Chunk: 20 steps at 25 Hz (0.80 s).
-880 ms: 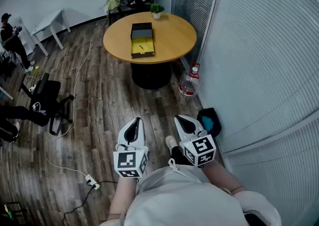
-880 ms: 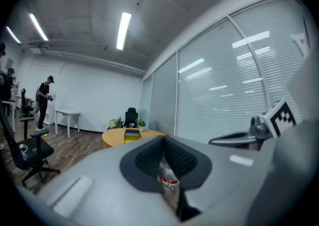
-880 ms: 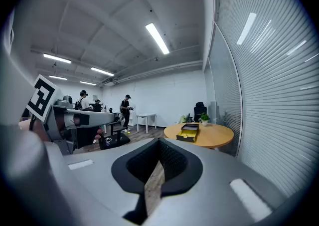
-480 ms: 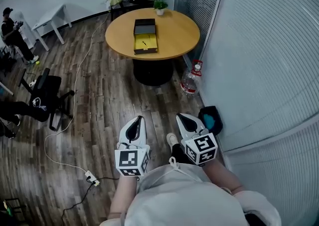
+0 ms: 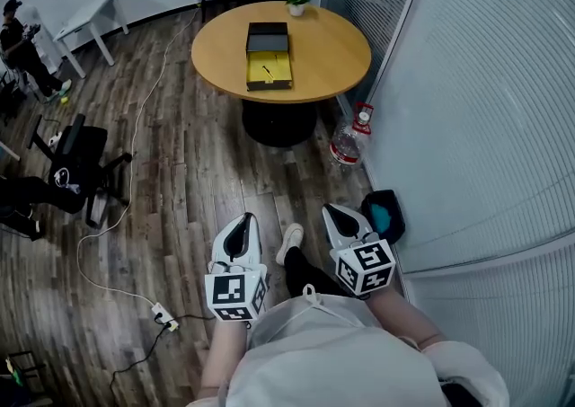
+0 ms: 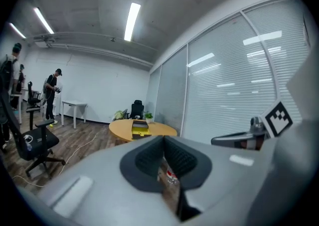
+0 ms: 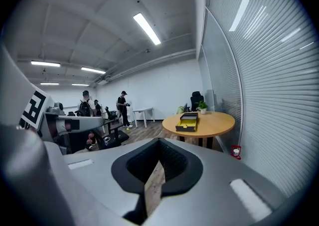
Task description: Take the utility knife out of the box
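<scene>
An open box [image 5: 269, 68] with a yellow lining lies on the round wooden table [image 5: 319, 55] far ahead, its black lid [image 5: 268, 39] folded back behind it. A small dark utility knife [image 5: 266, 69] rests on the yellow lining. My left gripper [image 5: 244, 218] and right gripper [image 5: 331, 210] hang side by side over the wood floor, well short of the table, both shut and empty. The left gripper view shows its shut gripper [image 6: 163, 137] with the box [image 6: 140, 127] small in the distance. From the right gripper [image 7: 159, 141], the box [image 7: 189, 121] sits on the table [image 7: 214, 121].
A water bottle [image 5: 346, 145] stands by the table's base and a dark bag [image 5: 384, 215] lies against the blind-covered glass wall [image 5: 476, 109] on the right. A black office chair [image 5: 81, 172], a cable with a power strip [image 5: 164, 319] and a person [image 5: 20, 46] are at the left.
The table and box have slid lower and nearer in the head view as the person walks toward them; a shoe has stepped out between the grippers. Both grippers stay shut.
</scene>
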Each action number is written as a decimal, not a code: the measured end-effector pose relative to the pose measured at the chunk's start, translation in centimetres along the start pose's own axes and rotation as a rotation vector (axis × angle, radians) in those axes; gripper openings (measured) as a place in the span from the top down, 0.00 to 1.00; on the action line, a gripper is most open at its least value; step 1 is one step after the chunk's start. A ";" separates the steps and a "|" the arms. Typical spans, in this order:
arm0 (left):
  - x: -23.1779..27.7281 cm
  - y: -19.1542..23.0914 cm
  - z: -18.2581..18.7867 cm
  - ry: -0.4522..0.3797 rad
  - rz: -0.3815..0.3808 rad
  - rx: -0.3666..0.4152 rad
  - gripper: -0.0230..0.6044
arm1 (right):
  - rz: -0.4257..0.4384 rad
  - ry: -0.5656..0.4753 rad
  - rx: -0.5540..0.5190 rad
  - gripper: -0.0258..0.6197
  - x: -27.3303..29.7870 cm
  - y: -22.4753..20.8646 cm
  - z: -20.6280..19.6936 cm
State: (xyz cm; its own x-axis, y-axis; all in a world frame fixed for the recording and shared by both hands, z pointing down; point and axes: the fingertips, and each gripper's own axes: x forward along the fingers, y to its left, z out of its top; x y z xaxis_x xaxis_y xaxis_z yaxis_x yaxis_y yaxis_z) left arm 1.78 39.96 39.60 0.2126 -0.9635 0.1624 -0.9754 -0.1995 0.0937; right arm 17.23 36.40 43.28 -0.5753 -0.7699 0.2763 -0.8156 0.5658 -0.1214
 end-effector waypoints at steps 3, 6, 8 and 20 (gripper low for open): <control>3.0 2.4 -0.1 0.013 0.024 -0.008 0.95 | 0.015 0.015 0.021 0.96 4.1 -1.1 0.3; 6.8 5.3 0.1 0.032 0.045 -0.002 0.95 | 0.026 0.026 0.033 0.96 9.3 -2.3 1.1; 9.8 7.4 0.5 0.041 0.055 -0.002 0.95 | 0.034 0.036 0.039 0.96 12.9 -3.2 1.9; 31.8 16.7 5.4 0.056 0.021 -0.013 0.95 | 0.000 0.043 0.058 0.96 32.3 -12.6 8.7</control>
State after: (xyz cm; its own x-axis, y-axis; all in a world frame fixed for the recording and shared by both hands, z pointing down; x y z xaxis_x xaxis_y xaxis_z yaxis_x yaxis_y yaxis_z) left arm -8.06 5.05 41.05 0.1953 -0.9560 0.2190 -0.9790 -0.1767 0.1020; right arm 8.37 1.83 45.42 -0.5732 -0.7556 0.3171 -0.8184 0.5470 -0.1759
